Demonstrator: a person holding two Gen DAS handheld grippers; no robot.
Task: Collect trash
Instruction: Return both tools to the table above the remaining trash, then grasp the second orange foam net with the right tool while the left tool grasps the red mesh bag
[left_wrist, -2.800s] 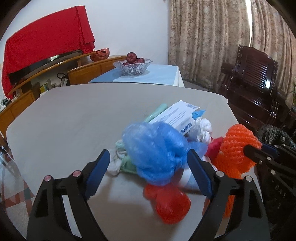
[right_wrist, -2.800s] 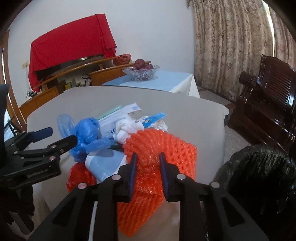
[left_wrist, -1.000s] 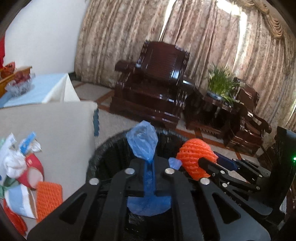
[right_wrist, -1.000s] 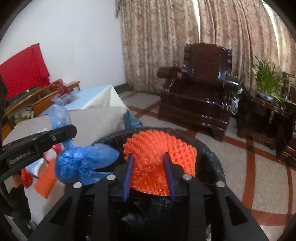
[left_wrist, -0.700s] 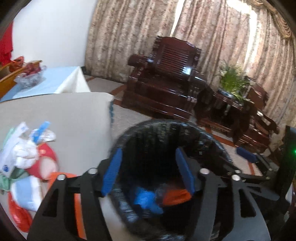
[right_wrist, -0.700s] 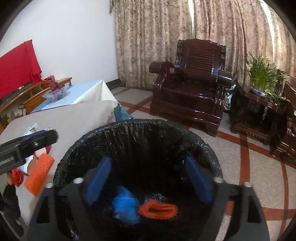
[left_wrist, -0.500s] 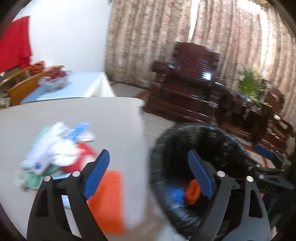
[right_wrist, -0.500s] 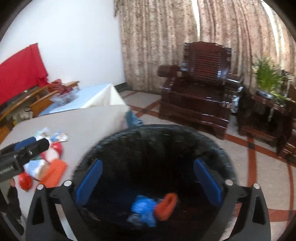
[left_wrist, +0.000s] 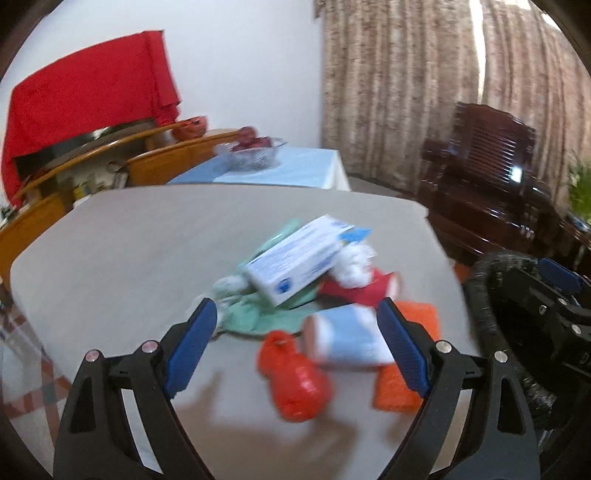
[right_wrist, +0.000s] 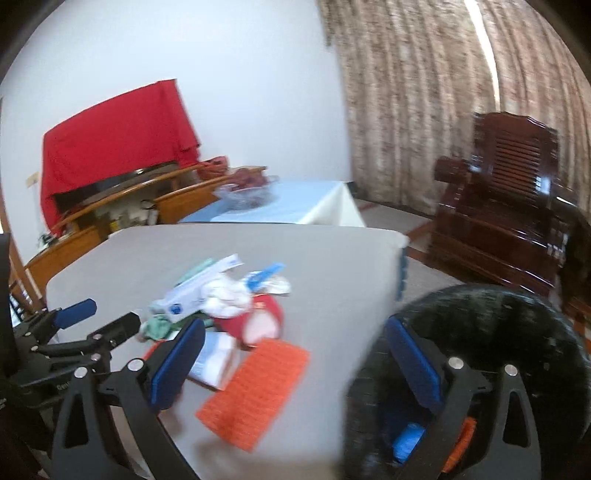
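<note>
Both grippers hold nothing: the left gripper (left_wrist: 295, 347), at the bottom of its frame, has its fingers spread wide, and the right gripper's (right_wrist: 295, 363) wide jaws are closing slightly. The trash pile (left_wrist: 314, 280) lies mid-frame on the grey table (left_wrist: 129, 251). The black-lined bin (right_wrist: 498, 332) sits lower right, holding blue and orange scraps.

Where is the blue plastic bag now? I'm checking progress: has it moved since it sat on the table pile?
Yes. The blue plastic bag has left the table and now lies inside the black trash bin beside it.
</note>
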